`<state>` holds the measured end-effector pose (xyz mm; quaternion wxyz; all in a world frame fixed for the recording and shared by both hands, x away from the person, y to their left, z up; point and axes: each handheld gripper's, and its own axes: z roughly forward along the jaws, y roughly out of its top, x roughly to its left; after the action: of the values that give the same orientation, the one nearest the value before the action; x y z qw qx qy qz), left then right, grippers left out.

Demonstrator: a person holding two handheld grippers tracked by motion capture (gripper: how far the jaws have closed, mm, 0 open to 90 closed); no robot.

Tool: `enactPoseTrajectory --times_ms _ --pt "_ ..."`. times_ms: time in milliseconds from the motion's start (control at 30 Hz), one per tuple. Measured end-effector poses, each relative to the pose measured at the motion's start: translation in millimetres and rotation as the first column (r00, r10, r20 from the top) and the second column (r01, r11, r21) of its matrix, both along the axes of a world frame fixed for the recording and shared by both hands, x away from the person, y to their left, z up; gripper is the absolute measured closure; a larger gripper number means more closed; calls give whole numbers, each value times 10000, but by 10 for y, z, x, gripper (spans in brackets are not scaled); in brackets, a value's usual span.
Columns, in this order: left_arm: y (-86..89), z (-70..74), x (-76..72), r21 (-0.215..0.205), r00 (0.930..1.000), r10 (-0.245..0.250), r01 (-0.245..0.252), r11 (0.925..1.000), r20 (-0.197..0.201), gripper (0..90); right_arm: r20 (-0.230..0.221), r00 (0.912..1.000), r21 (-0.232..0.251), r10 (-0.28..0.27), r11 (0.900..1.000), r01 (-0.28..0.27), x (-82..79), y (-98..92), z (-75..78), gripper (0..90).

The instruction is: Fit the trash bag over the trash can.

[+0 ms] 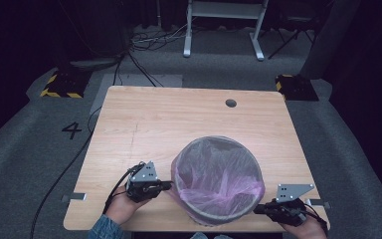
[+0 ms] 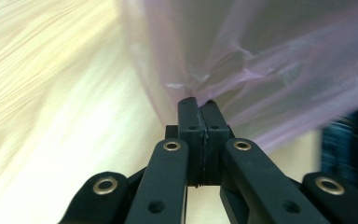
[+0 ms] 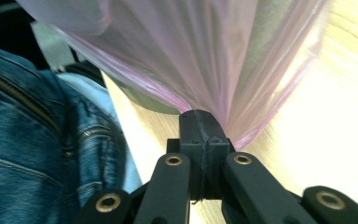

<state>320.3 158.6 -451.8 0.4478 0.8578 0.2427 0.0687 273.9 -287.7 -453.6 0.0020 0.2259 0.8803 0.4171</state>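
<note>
High view: bin (image 1: pixel 219 211) sat at the worktop's (image 1: pixel 169 119) near edge, pink bag (image 1: pixel 218 174) lining it. Left tongs (image 1: pixel 168 185) and right tongs (image 1: pixel 256 209) flanked it, likely to pull the liner down evenly.
Left gripper view: tongs (image 2: pixel 198 103) clenched on bag film (image 2: pixel 261 60), wrinkled, translucent.
Right gripper view: tongs (image 3: pixel 199 114) clenched on film (image 3: pixel 205 51), stretched taut.

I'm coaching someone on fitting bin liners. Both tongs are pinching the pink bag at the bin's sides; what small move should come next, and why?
Probably draw both tongs a little further down the outside of the bin. The left tongs and right tongs are each shut on the pink bag, whose edge is already folded over the rim, so pulling the skirt down evenly should seat it snugly.
</note>
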Motion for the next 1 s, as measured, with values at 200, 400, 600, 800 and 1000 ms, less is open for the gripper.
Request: enactPoseTrajectory --times_ms 200,400,600,800,1000 --pt "103 168 113 -690 9915 1169 -1129 9912 567 893 136 9999 1547 97 9879 -117 -20 -188 193 579" --pt "80 284 170 -930 9898 1257 -1192 9885 673 892 958 9896 2248 -1070 9709 832 62 -364 616 487" --pt "-67 248 197 -275 9949 898 -886 9957 462 891 1258 9727 2816 -1949 9472 1533 282 -295 1059 467" --pt "-78 232 172 -311 9970 667 -656 9974 380 878 1718 9739 2458 -1482 9638 1033 470 39 1282 469" --pt "45 241 108 -694 9960 813 -786 9945 365 864 1524 9798 1877 -1291 9772 996 745 345 1209 577"
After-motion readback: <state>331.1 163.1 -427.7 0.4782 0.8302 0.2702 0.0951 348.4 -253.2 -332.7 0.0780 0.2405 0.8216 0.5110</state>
